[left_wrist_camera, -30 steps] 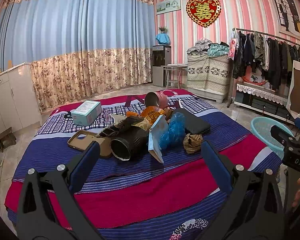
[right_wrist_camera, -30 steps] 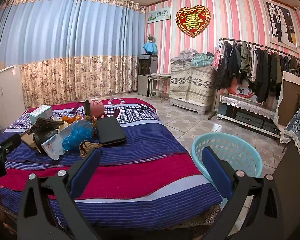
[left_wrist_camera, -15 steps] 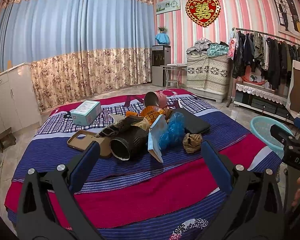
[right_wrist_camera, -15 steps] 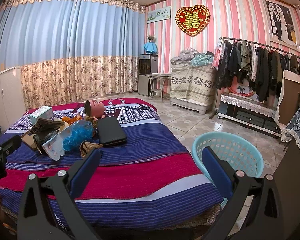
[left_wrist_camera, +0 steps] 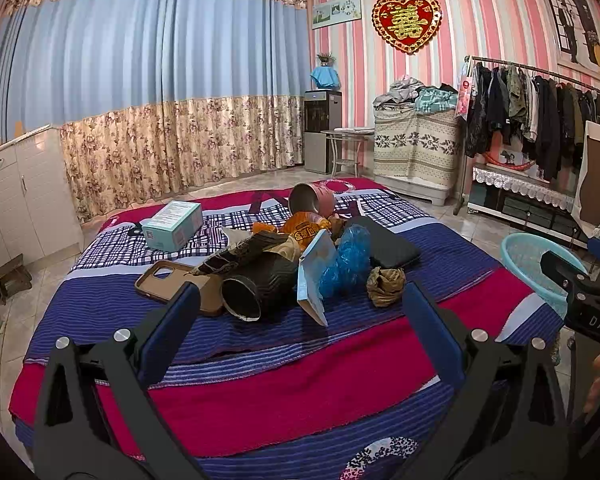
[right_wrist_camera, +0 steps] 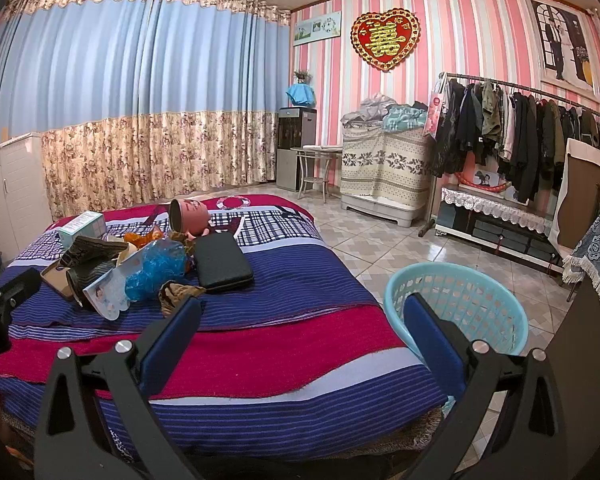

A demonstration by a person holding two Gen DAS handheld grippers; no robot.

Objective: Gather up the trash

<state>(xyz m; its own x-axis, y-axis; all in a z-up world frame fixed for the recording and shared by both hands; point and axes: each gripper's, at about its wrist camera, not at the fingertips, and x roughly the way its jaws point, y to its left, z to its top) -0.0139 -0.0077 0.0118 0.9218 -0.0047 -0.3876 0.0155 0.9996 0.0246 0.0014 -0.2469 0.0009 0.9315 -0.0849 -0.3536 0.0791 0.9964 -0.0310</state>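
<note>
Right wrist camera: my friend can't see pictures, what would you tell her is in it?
An open right gripper hovers over a striped bed, a pile of clutter including a crumpled blue plastic bag to its left. A light blue basket stands on the tiled floor beside the bed.

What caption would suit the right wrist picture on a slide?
Open right gripper hovers over a striped bed, a pile of clutter ahead and a light blue basket waiting on the floor beside it.

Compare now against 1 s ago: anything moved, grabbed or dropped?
Nothing visibly changed. Both claws, left and right, stay open and empty short of the pile on the bed; the basket sits where it was.
</note>
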